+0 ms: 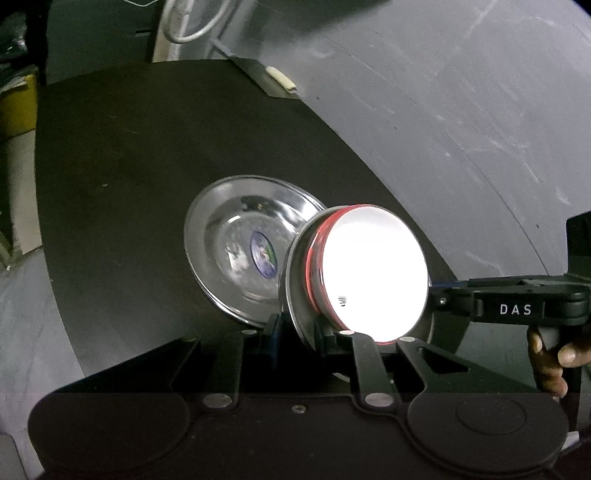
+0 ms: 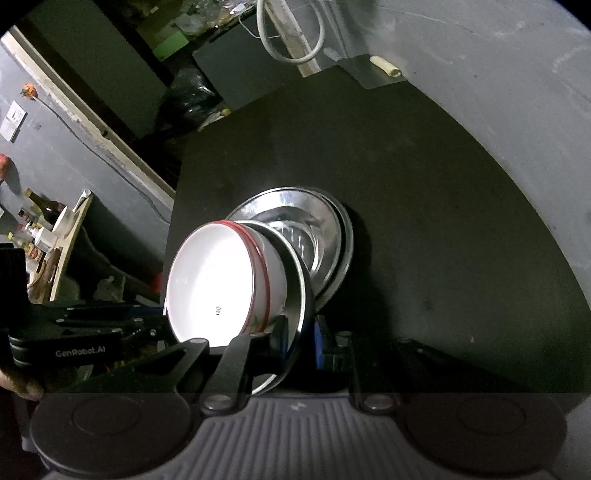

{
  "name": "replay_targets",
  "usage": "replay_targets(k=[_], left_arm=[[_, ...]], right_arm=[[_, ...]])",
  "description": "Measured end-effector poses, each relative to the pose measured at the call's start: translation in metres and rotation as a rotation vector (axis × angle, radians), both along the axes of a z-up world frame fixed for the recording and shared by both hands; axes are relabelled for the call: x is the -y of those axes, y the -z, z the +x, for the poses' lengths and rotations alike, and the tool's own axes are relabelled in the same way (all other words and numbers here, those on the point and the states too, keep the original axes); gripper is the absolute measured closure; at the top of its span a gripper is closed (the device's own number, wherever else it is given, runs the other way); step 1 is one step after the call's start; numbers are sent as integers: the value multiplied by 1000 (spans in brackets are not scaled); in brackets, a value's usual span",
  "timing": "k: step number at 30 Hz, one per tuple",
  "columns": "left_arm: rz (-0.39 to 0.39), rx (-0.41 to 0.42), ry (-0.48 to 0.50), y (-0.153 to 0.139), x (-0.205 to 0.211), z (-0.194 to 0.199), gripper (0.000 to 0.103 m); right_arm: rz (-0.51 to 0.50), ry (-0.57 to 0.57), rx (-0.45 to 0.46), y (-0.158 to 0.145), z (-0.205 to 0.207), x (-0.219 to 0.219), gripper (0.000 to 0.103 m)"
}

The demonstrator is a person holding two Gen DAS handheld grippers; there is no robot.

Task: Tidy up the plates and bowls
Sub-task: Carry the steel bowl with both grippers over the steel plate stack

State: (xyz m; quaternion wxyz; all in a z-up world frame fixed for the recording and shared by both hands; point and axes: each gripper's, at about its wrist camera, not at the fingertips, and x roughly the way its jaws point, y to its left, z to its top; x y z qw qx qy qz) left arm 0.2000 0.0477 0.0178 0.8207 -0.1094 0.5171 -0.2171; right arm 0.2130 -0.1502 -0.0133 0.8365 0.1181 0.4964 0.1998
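A steel plate with a round sticker lies on the black table. Above its near edge both grippers hold a second, smaller steel plate tilted up on edge, with a white red-rimmed bowl resting in it. My left gripper is shut on the tilted plate's rim. In the right wrist view the bowl sits in the tilted plate over the lying plate. My right gripper is shut on the opposite rim. Each gripper shows in the other's view.
A grey wall curves along the table's right side. A metal bracket with a cream roll sits at the table's far corner. Cables hang behind. Shelves with bottles stand off to the left.
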Motion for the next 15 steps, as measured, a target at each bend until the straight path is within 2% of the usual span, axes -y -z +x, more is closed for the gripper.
replay_targets(k=[15], left_arm=[[31, -17, -135, 3, -17, 42, 86]], right_arm=[[0, -94, 3, 5, 68, -22, 88]])
